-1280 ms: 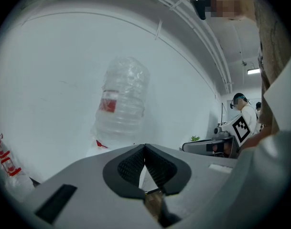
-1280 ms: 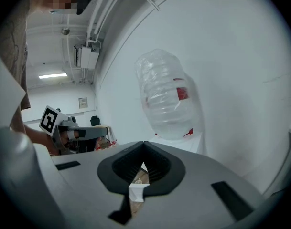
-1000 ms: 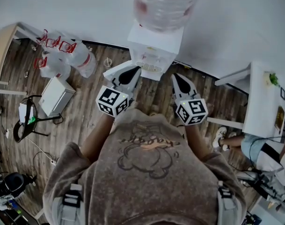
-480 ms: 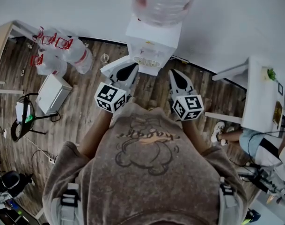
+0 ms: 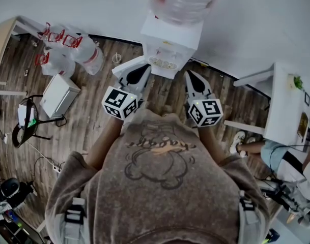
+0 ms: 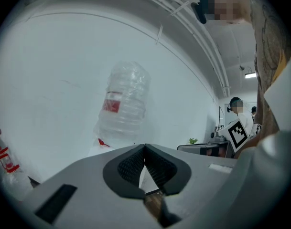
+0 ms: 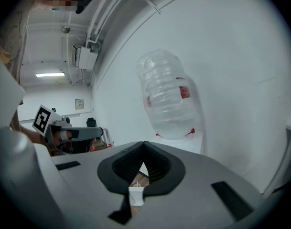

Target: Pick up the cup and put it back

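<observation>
1. Fingers (image 6: pixel 132 166) of the left gripper (image 5: pixel 146 69): clenched, tips meeting, nothing between them. The right gripper (image 5: pixel 188 74) is likewise closed and empty.
2. Cup (image 5: pixel 116 58): we take it to be the small round thing on the floor (image 5: pixel 93 121) just left of the water dispenser (image 5: pixel 170 39), between it and the spare bottles (image 5: pixel 86 55). It is too small to be sure. Neither gripper is near it.
3. Step in hand, as we judge it: the approach. We would part the fingers before lowering, come at the cup from the side, and close gently on its wall, keeping it upright.
4. Pose: both forearms are bent in at chest height. Both grippers aim at the dispenser's front, not down at the floor.
</observation>
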The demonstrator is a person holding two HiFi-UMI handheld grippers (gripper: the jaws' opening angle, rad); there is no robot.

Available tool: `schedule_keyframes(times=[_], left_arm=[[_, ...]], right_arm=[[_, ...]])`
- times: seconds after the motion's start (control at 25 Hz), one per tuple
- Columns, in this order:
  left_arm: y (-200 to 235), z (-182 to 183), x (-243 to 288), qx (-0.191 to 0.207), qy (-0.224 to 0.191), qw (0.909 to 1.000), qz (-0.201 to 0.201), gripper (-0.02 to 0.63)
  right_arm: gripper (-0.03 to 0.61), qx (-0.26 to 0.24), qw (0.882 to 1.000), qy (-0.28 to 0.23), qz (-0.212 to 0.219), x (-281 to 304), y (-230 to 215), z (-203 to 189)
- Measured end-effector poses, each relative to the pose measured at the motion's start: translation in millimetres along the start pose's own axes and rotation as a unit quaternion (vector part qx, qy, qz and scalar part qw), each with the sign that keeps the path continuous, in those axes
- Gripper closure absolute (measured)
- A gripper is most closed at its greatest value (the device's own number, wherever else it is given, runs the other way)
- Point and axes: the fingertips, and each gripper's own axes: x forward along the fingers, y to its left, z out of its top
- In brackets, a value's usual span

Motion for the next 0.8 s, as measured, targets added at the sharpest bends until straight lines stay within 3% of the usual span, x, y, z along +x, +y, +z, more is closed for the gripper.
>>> schedule_keyframes(times=[0.8], left_arm=[[4,-7,-17,-0.018,-0.010,0.9994,0.028,0.611]], right_arm=[[0.577,-0.011,1.000,0.015,0.013,-3,7,-7]])
